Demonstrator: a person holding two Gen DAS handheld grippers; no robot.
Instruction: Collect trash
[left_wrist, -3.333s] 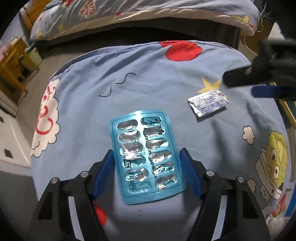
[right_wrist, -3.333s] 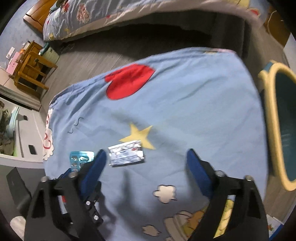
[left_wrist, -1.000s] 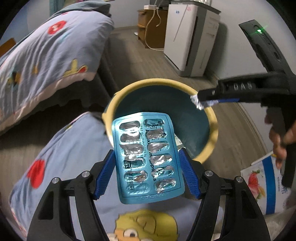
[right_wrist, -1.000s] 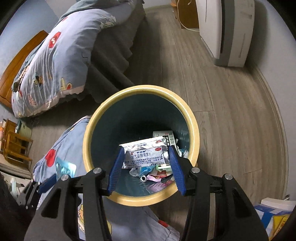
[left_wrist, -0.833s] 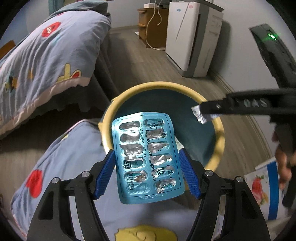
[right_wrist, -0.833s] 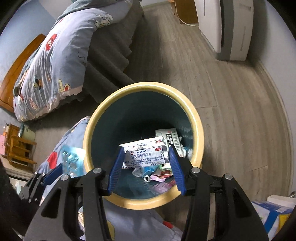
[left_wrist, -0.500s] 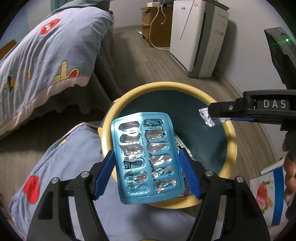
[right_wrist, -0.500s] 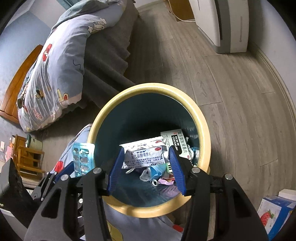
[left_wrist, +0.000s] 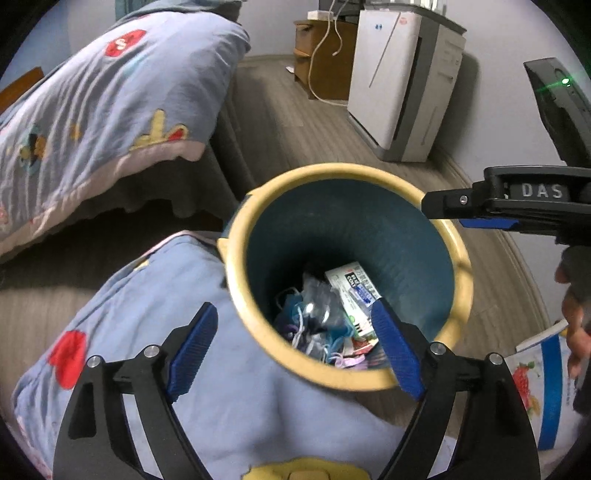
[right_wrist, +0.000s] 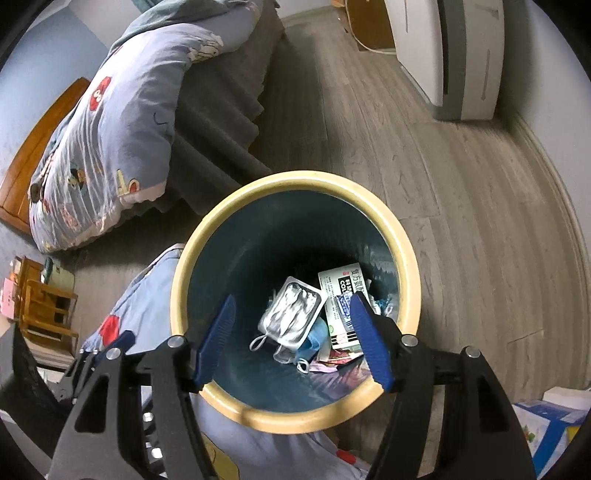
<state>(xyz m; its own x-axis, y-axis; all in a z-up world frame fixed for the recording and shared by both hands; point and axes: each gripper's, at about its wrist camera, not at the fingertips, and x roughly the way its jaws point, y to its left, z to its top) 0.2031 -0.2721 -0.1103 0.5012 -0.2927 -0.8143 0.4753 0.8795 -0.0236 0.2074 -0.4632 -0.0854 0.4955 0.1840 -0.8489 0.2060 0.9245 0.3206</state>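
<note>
A bin with a yellow rim (left_wrist: 458, 258) (right_wrist: 406, 258) and a teal inside stands below both grippers. My left gripper (left_wrist: 291, 345) hangs over its near edge, jaws opening, nothing between them. My right gripper (right_wrist: 293, 339) is also over the bin, jaws opening and empty; from the left wrist view it (left_wrist: 461, 212) reaches in from the right above the rim. The blister pack (right_wrist: 293, 314) lies silver side up on the trash inside, next to a white medicine box (right_wrist: 341, 291) (left_wrist: 352, 284). I cannot pick out the foil sachet among the trash.
A surface covered in blue cartoon cloth (left_wrist: 147, 332) touches the bin's left side. Behind are a bed with a blue quilt (left_wrist: 92, 110), a white air purifier (left_wrist: 402, 85) and a wooden cabinet (left_wrist: 321, 51). A strawberry-printed box (left_wrist: 532, 376) and a person's hand (left_wrist: 576, 332) are at right.
Both grippers' jaws have spread. The blister pack has left the left gripper and the foil sachet has left the right one; the blister now lies in the bin.
</note>
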